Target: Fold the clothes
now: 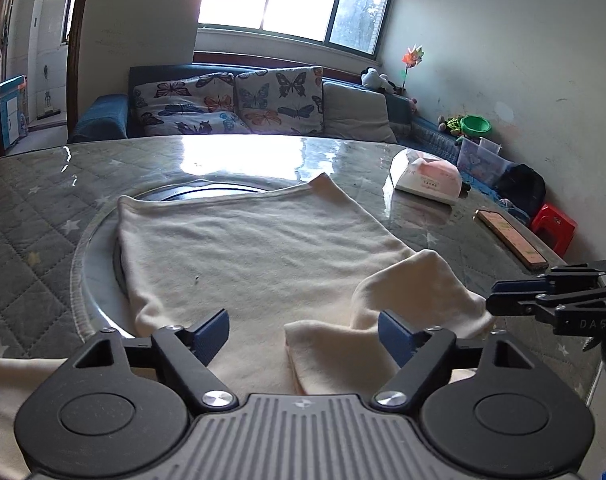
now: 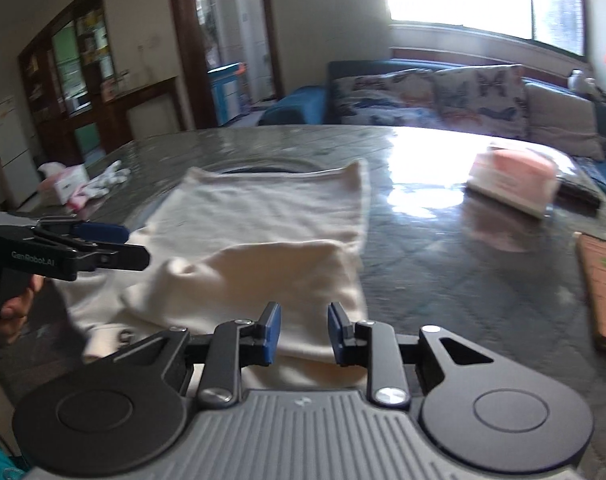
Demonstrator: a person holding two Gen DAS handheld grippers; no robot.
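Observation:
A cream garment (image 1: 243, 252) lies spread on the round table, with its right sleeve (image 1: 403, 300) folded inward over the body. My left gripper (image 1: 303, 332) is open and empty, hovering over the garment's near edge. The right gripper shows at the right edge of the left wrist view (image 1: 503, 296), beside the folded sleeve. In the right wrist view the garment (image 2: 271, 216) lies ahead, and my right gripper (image 2: 301, 332) is partly open and empty just above the folded sleeve (image 2: 263, 276). The left gripper (image 2: 119, 246) appears at the left, held by a hand.
The table (image 1: 43, 216) has a quilted grey cover under glass and a lazy Susan ring (image 1: 223, 188). A tissue pack (image 1: 427, 178) and a phone (image 1: 511, 238) lie at the right. Pink and white items (image 2: 79, 184) sit at the far left. A sofa (image 1: 239, 100) stands behind.

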